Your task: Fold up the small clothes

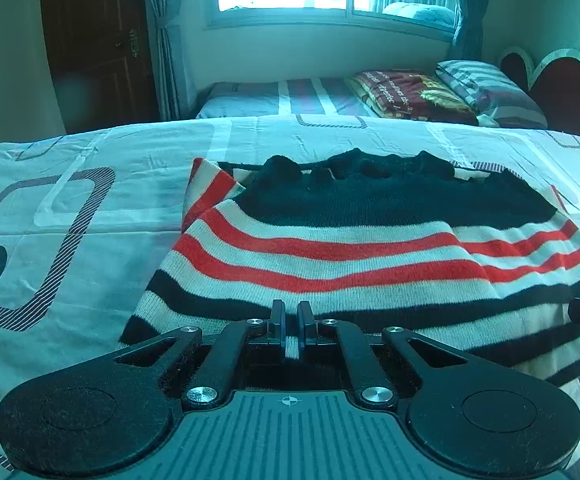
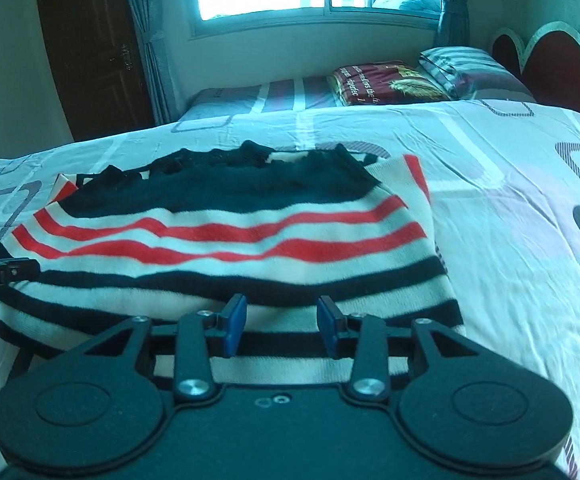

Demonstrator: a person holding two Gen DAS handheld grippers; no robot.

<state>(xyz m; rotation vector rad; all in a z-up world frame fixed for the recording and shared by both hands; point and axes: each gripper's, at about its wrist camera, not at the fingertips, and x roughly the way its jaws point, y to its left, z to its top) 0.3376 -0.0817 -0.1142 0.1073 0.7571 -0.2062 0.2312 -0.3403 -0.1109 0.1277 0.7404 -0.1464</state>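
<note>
Sweater [image 1: 370, 240] (striped) lies just beyond both tongs [image 2: 282, 322].

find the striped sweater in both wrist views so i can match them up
Left wrist view: the striped sweater fills the centre and right, its dark part toward the window.
Right wrist view: the striped sweater fills the centre and left, with bare bed sheet to its right.
Shared landmark: the red cushion on the far bed, under the window.
</note>
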